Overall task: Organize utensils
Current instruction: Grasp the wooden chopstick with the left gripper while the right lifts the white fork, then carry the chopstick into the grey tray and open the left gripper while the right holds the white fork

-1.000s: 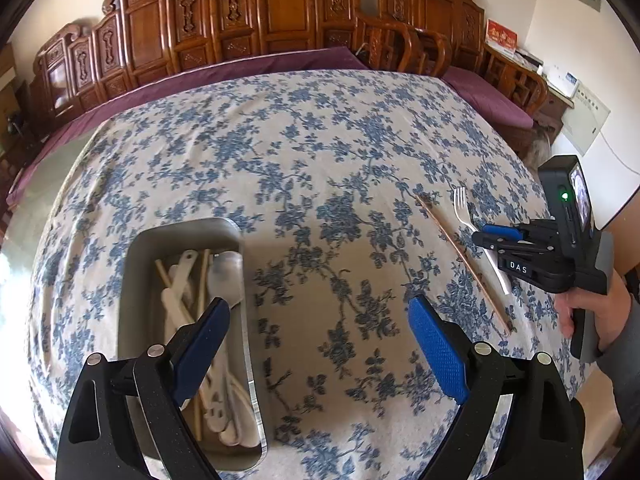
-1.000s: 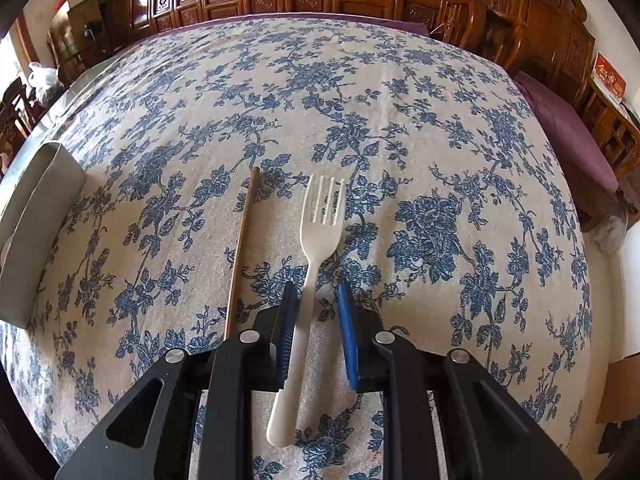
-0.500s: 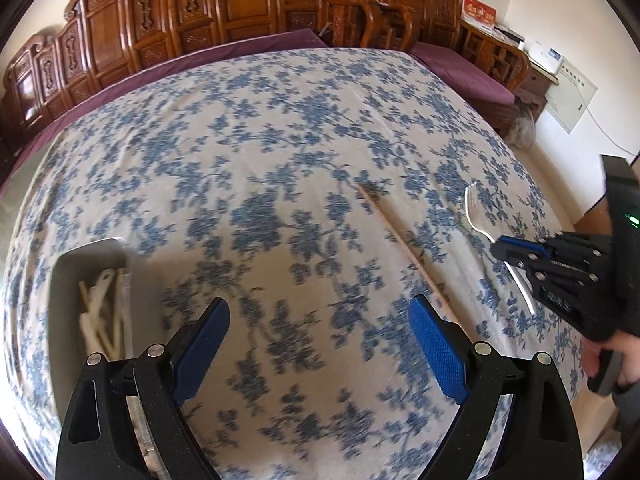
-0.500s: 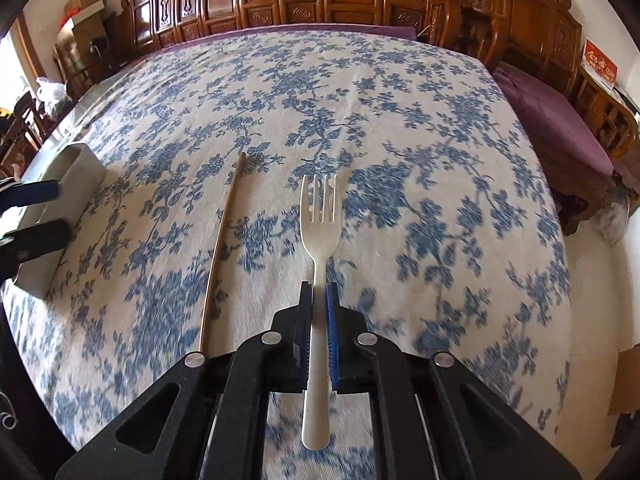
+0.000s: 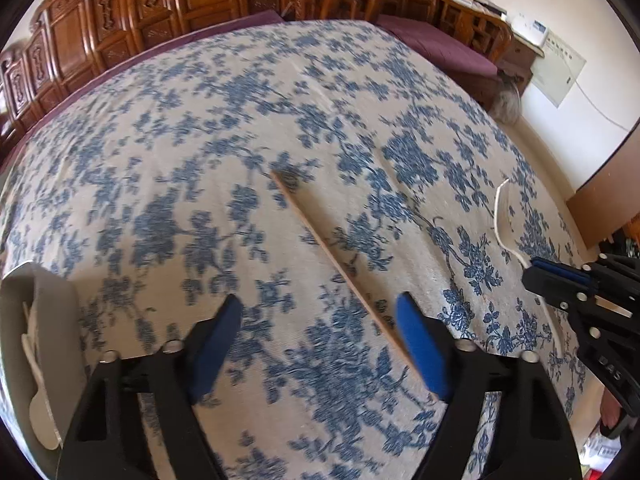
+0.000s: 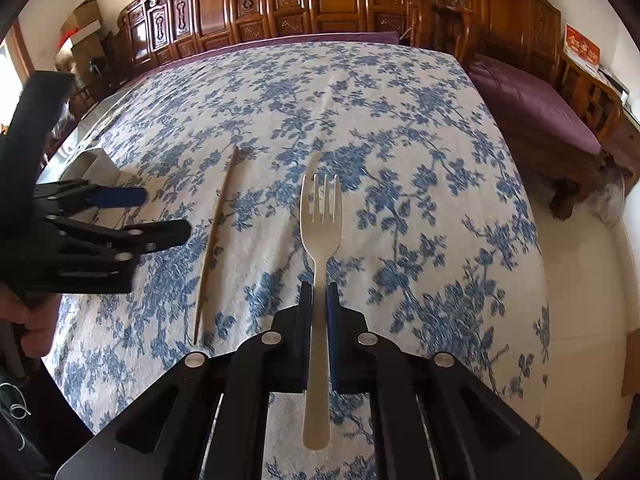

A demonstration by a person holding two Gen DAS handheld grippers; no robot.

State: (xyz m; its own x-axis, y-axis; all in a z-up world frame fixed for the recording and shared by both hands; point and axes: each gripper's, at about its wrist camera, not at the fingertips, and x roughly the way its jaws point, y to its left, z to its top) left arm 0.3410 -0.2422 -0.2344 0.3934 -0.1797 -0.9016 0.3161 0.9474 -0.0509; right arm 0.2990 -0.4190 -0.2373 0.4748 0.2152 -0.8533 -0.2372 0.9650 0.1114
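My right gripper (image 6: 319, 296) is shut on the handle of a cream plastic fork (image 6: 321, 216), held lifted above the cloth with tines pointing away. The fork also shows in the left wrist view (image 5: 499, 216), with the right gripper (image 5: 538, 270) at the right edge. A single wooden chopstick (image 5: 336, 268) lies diagonally on the floral tablecloth; it also shows in the right wrist view (image 6: 216, 236). My left gripper (image 5: 320, 336) is open and empty, its right finger over the chopstick's near end. It appears in the right wrist view (image 6: 152, 216) left of the chopstick.
A metal tray (image 5: 24, 280) holding several pale utensils sits at the far left; its corner shows in the right wrist view (image 6: 92, 164). Carved wooden chairs (image 6: 320, 4) and purple cushions (image 6: 528, 100) ring the table. The table edge drops off at the right.
My right gripper closed on the fork and lifted it. My left gripper swung right from the tray to the chopstick and narrowed its opening.
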